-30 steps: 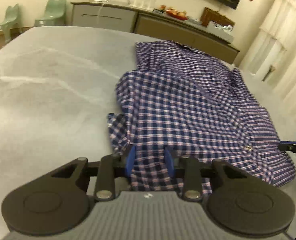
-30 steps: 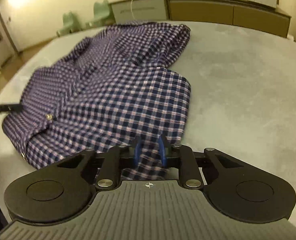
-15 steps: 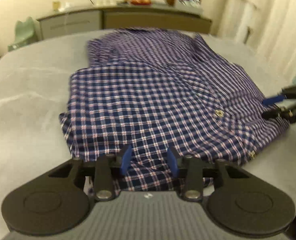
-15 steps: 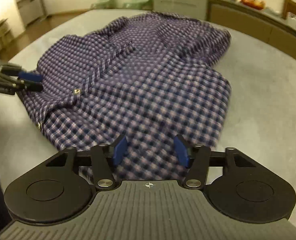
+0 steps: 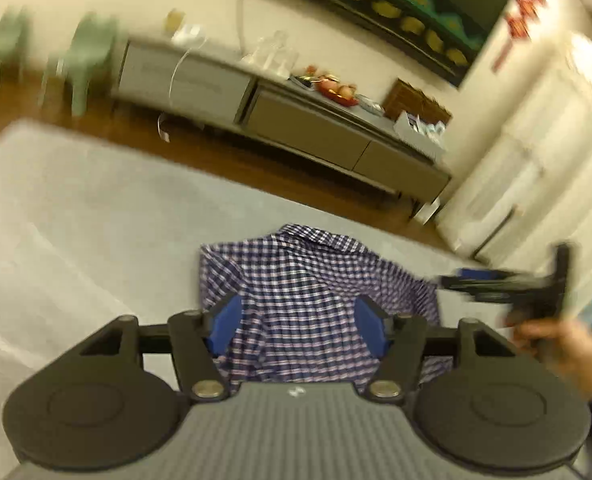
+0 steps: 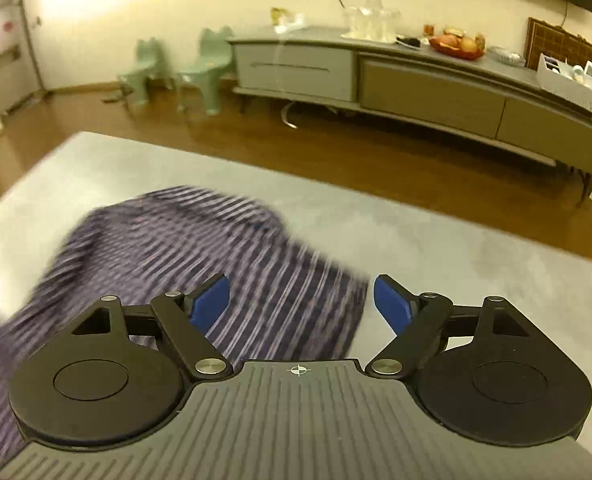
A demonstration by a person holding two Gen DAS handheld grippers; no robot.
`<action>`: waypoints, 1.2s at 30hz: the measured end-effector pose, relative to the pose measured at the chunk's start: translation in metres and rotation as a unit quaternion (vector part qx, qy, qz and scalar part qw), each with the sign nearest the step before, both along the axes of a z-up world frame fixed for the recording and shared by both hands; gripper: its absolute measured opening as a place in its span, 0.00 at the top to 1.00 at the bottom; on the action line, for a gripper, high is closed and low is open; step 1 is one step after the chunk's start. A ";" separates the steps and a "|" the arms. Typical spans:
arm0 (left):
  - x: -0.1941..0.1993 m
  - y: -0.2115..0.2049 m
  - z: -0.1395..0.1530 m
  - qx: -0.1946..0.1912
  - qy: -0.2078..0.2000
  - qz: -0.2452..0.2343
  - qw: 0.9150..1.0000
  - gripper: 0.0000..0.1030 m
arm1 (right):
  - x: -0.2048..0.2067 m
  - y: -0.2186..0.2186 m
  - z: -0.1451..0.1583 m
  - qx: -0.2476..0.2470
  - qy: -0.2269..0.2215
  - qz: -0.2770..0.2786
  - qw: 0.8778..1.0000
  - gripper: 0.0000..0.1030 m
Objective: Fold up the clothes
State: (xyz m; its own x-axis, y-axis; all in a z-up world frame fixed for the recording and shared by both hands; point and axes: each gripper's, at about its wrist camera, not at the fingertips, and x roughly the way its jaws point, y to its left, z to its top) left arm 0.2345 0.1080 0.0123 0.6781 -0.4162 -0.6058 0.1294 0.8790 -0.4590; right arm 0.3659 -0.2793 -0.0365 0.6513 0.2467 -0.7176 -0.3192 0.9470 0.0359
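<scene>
Both my hand-held grippers, left and right, have lifted away from the shirt, jaws wide apart and empty. It lies bunched on the bench, so that fold looks released.

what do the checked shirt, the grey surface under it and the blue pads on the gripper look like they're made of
Checked shirt: woven fabric, probably cotton or a blend; matte, it creases and drapes softly.
Grey surface: looks like matte stone or a stone-look laminate, faintly mottled; the blur leaves it open.
Blue pads on the right gripper: likely rubber or soft plastic, smooth and slightly glossy. The jaws stand wide apart.
</scene>
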 end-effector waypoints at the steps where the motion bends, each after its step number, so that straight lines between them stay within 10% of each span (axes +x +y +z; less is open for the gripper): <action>1: -0.001 0.001 -0.007 -0.009 0.002 -0.001 1.000 0.38 | 0.014 0.008 -0.010 -0.007 0.007 0.005 1.000 0.20; 4: -0.006 0.006 -0.023 -0.020 0.014 -0.007 1.000 0.38 | 0.043 0.033 -0.037 -0.029 0.027 0.025 0.999 0.33; 6: 0.000 0.005 -0.032 -0.024 0.022 -0.010 0.999 0.38 | 0.055 0.041 -0.048 -0.039 0.039 0.037 0.998 0.79; 8: 0.011 0.004 -0.040 -0.025 0.029 -0.008 0.999 0.38 | 0.050 0.045 -0.044 -0.048 0.033 0.045 0.997 1.00; 16: -0.014 0.019 -0.038 -0.092 0.009 0.041 0.995 0.32 | -0.149 0.065 0.047 -0.078 -0.133 0.178 0.972 1.00; 20: -0.041 0.028 -0.045 -0.136 0.021 0.053 0.989 0.27 | -0.290 0.052 0.029 -0.128 -0.144 0.223 0.956 1.00; 27: -0.039 -0.008 -0.042 -0.126 0.044 0.039 0.990 0.26 | -0.356 0.036 -0.024 -0.160 -0.107 0.142 0.971 0.85; 30: -0.043 -0.014 -0.032 -0.104 0.033 0.043 0.993 0.22 | -0.354 0.016 -0.008 -0.043 -0.092 0.104 0.989 0.50; 36: -0.065 -0.013 -0.059 -0.058 0.056 0.064 0.995 0.22 | -0.325 -0.047 -0.006 0.190 0.001 -0.015 0.982 0.49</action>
